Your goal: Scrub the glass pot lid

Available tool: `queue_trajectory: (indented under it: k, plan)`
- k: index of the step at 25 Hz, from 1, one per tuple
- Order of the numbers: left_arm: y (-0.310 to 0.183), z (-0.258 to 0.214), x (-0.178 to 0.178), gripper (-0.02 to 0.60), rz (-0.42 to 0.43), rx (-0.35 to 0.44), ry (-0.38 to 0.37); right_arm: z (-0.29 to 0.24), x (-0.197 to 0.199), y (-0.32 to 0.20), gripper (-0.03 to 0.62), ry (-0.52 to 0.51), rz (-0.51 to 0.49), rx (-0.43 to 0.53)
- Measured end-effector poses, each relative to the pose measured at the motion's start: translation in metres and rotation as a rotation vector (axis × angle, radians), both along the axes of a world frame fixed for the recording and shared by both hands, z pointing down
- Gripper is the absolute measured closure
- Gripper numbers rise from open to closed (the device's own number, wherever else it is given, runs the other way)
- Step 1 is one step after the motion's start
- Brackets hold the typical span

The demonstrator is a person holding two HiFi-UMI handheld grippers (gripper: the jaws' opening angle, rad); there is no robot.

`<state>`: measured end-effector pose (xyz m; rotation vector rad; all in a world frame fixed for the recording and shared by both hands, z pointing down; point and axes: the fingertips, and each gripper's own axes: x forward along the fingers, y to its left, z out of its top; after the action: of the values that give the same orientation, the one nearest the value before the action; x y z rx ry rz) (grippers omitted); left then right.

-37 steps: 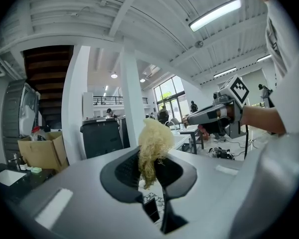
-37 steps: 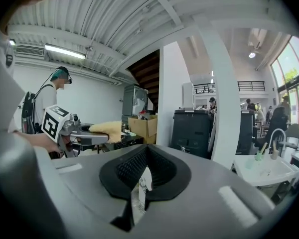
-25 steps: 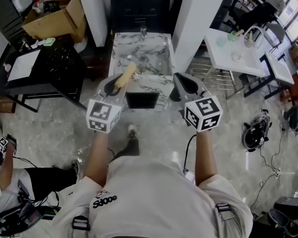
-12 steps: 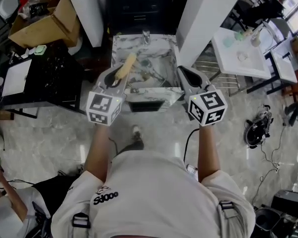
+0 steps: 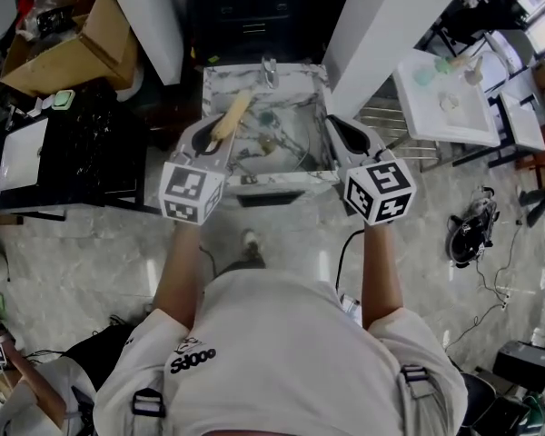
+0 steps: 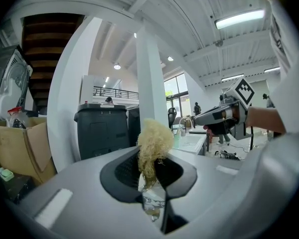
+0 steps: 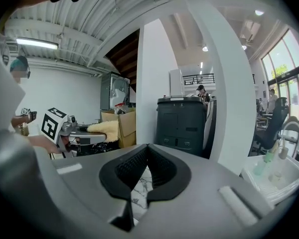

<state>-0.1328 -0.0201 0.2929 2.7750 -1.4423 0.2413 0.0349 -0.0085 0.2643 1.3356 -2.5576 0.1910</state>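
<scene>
Approach step: scrubbing has not begun. The left gripper's [image 5: 211, 150] fingers clamp a fibrous scrubber [image 5: 231, 118], whose long axis points forward over the sink [image 5: 220, 80]. The right gripper's [image 5: 338, 133] fingers are closed on nothing. The glass lid [image 5: 277, 143] seems to lie flat in the sink; its handle direction is unclear. Next, lower both and steady the lid.

Scrubber [image 6: 152, 138] is noted as coarse, straw-like fibre, matt and frayed. Left gripper [image 6: 150, 159] and right gripper [image 7: 145, 153] are moulded in smooth matt grey plastic; pads [image 7: 132, 169] black, ribbed. Sink [image 5: 274, 181] is finished as glossy veined stone. Box [image 5: 104, 39]: plain cardboard.
</scene>
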Motion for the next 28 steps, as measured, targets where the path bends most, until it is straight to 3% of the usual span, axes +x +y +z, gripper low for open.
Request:
queue_trajectory:
  k: [13,28]
  plan:
    - [-0.051,0.024,-0.021,0.529,-0.005,-0.046,-0.008,0.022,-0.02,-0.051,0.591,0.013,-0.005,-0.049]
    - [-0.085,0.054,-0.012,0.529,-0.003,-0.101,-0.015,0.042,0.002,-0.078,0.591,0.017,0.051,-0.083]
